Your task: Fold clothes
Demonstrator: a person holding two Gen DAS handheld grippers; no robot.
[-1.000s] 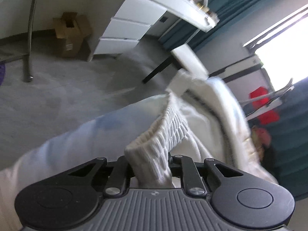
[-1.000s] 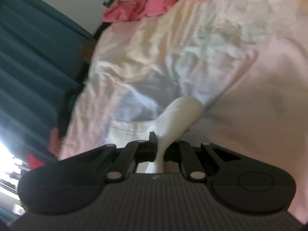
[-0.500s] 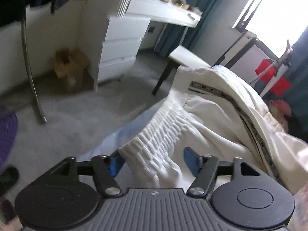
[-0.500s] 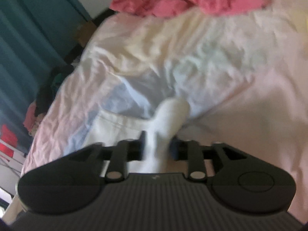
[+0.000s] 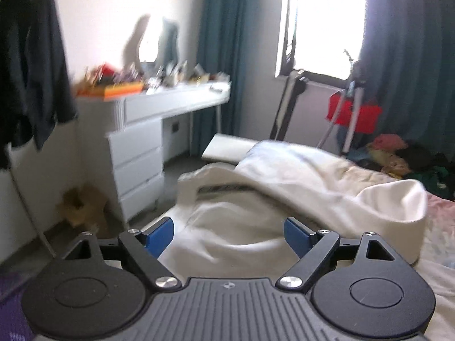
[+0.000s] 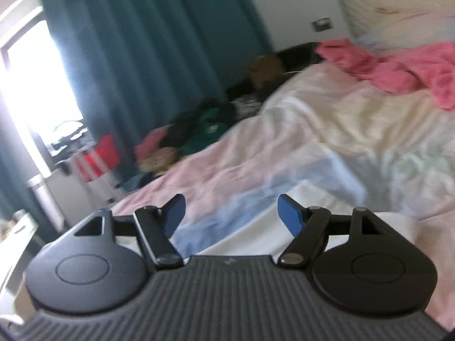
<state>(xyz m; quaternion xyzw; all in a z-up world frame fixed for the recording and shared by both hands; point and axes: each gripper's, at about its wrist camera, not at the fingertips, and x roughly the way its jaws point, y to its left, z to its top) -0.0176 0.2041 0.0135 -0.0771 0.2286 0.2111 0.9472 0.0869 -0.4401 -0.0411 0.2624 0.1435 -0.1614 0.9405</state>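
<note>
The white garment (image 5: 284, 187) lay rumpled on the bed (image 6: 355, 130), ahead of the left gripper (image 5: 229, 234). Its jaws had just been opening and stood wide, blue pads clear of the cloth. The right gripper (image 6: 231, 213) had likewise just been opening, holding nothing. A pink cloth (image 6: 398, 65) lay farther up the bed.

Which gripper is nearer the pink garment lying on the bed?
Right. The right gripper points across the bed with the pink garment ahead, at the far right. The left gripper, open over the white garment, faces the window; no pink garment in its view.
</note>
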